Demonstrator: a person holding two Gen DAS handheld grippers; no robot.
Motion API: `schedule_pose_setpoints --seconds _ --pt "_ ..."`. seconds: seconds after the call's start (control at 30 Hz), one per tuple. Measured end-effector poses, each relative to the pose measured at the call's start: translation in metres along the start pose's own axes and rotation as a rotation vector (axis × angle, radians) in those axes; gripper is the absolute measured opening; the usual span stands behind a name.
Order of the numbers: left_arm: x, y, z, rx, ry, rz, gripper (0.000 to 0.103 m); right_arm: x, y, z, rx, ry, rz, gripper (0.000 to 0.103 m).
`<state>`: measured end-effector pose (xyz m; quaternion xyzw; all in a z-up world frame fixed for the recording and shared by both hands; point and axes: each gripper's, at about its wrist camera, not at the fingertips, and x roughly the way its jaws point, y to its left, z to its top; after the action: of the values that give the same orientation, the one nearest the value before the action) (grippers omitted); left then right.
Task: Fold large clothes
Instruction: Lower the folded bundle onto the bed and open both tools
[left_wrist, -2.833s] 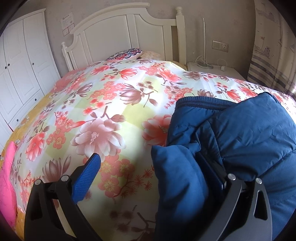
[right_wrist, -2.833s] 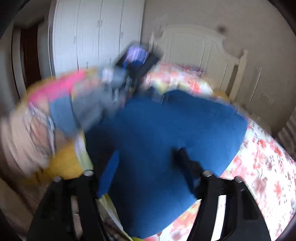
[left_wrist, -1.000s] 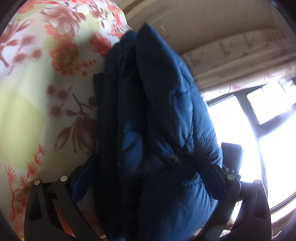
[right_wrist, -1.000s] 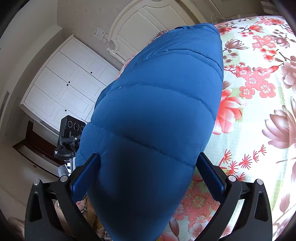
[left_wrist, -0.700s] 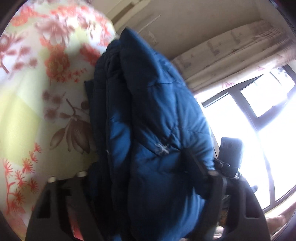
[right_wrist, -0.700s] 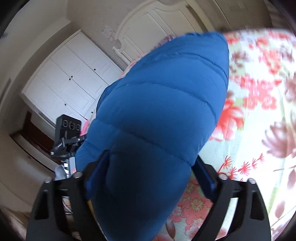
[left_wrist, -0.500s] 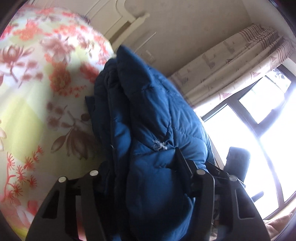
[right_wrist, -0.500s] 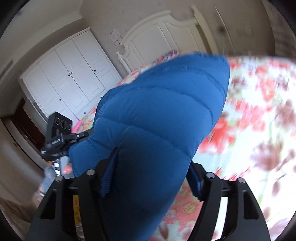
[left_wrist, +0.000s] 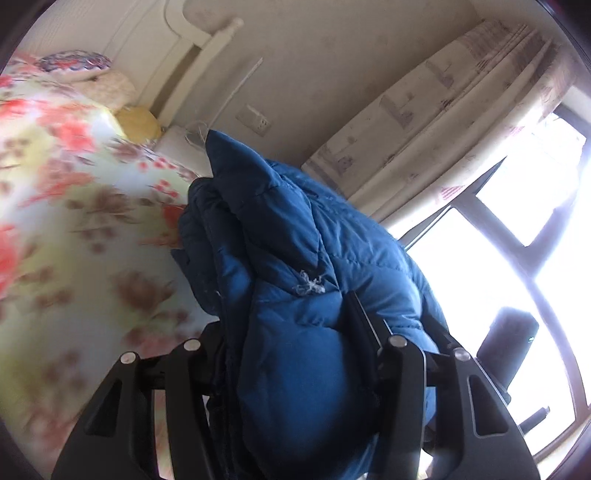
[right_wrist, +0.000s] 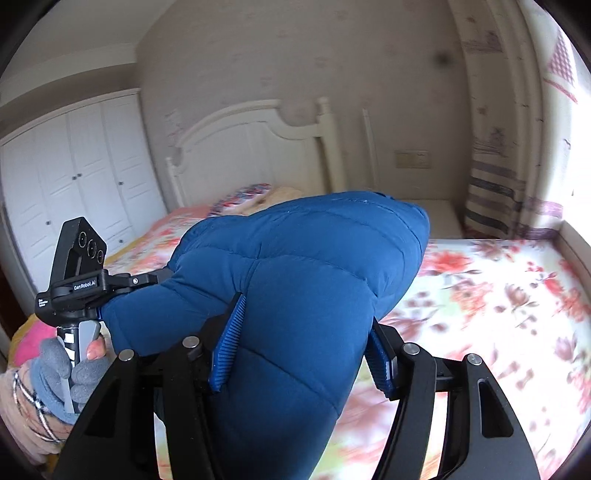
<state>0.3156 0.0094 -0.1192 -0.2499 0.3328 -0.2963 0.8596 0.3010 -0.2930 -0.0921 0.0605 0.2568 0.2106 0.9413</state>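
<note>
Meanwhile both grippers gripped the same blue jacket (left_wrist: 295, 295), a puffy quilted bundle held above the bed (right_wrist: 498, 295). Through the left wrist camera, the left gripper (left_wrist: 291, 354) sat at the bottom centre of the frame, its black fingers (left_wrist: 364, 325) pressed into the padding on either side of a thick fold, so it was clamped on the jacket at a middling width. The jacket rose from there toward the middle of the frame, with a pointed corner near the upper centre and a small white tuft of down on a seam. A blurred floral bedspread (left_wrist: 74, 240) filled the left side, a patterned pillow (left_wrist: 75, 62) lay at the upper left, and a curtain (left_wrist: 443, 110) and bright window (left_wrist: 535, 229) took the right. Through the right wrist camera, the right gripper (right_wrist: 303, 347) sat low in the frame, and its blue ribbed pads (right_wrist: 229, 339) squeezed the jacket between them, the jaws closing slightly further. The jacket bulged upward across the centre. At the lower left, a gloved hand (right_wrist: 55, 373) held the other gripper's handle, which met the jacket's left edge. A white headboard (right_wrist: 258, 147) stood behind at the centre, and a white wardrobe (right_wrist: 66, 177) at the left.
</note>
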Motion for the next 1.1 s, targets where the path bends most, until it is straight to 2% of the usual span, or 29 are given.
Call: schedule_pose_setpoints --seconds 0.07,0.1,0.13,0.17,0.23,0.27,0.3,0.37,0.47,0.53,0.6,0.63,0.67,0.7,0.8,0.9,1.03,1.1 --pt "0.039 0.007 -0.001 -0.033 0.076 0.039 0.053 0.025 -0.035 -0.004 0.051 0.088 -0.027 0.061" --pt "0.057 0.012 -0.006 -0.067 0.12 0.059 0.061 0.036 -0.049 -0.01 0.077 0.146 -0.036 0.063" --pt "0.064 0.015 -0.014 -0.088 0.11 0.054 0.066 0.042 -0.069 -0.021 0.139 0.173 -0.007 0.064" --pt "0.063 0.014 -0.019 -0.075 0.101 0.062 0.066 0.04 -0.077 -0.024 0.177 0.162 0.022 0.064" --pt "0.055 0.009 -0.023 -0.034 0.097 0.104 0.073 0.03 -0.081 -0.03 0.195 0.156 0.023 0.074" --pt "0.052 0.008 -0.024 -0.028 0.097 0.128 0.075 0.025 -0.079 -0.029 0.182 0.151 -0.013 0.085" --pt "0.045 0.007 -0.026 -0.019 0.092 0.162 0.077 0.017 -0.073 -0.026 0.158 0.136 -0.074 0.087" --pt "0.032 0.003 -0.031 0.007 0.073 0.193 0.077 0.005 -0.056 -0.019 0.123 0.073 -0.136 0.087" --pt "0.021 -0.003 -0.038 0.039 0.046 0.226 0.077 -0.004 -0.026 -0.009 0.032 -0.028 -0.143 0.087" --pt "0.018 -0.005 -0.039 0.049 0.042 0.241 0.077 -0.001 -0.004 -0.003 -0.053 -0.058 -0.165 0.087" --pt "0.015 -0.006 -0.041 0.049 0.048 0.253 0.079 0.02 0.022 -0.007 -0.135 -0.003 -0.158 0.084" --pt "0.011 -0.006 -0.043 0.047 0.049 0.255 0.08 0.033 0.033 -0.01 -0.163 0.059 -0.153 0.083" --pt "0.007 -0.003 -0.048 0.043 0.053 0.262 0.08 0.054 0.047 -0.022 -0.232 0.142 -0.196 0.085" --pt "0.008 -0.001 -0.05 0.042 0.066 0.282 0.081 0.058 0.059 -0.031 -0.31 0.111 -0.25 0.085" --pt "0.011 0.0 -0.055 0.029 0.071 0.281 0.086 0.059 0.055 -0.027 -0.238 0.113 -0.224 0.085" --pt "0.001 0.0 -0.06 0.04 0.073 0.305 0.091 0.055 0.062 -0.028 -0.267 0.129 -0.241 0.085" --pt "-0.011 -0.01 -0.066 0.098 0.073 0.396 0.098 0.046 0.078 -0.036 -0.279 0.139 -0.249 0.084" --pt "-0.023 -0.022 -0.07 0.146 0.056 0.505 0.098 0.026 0.084 -0.041 -0.266 0.162 -0.232 0.085"
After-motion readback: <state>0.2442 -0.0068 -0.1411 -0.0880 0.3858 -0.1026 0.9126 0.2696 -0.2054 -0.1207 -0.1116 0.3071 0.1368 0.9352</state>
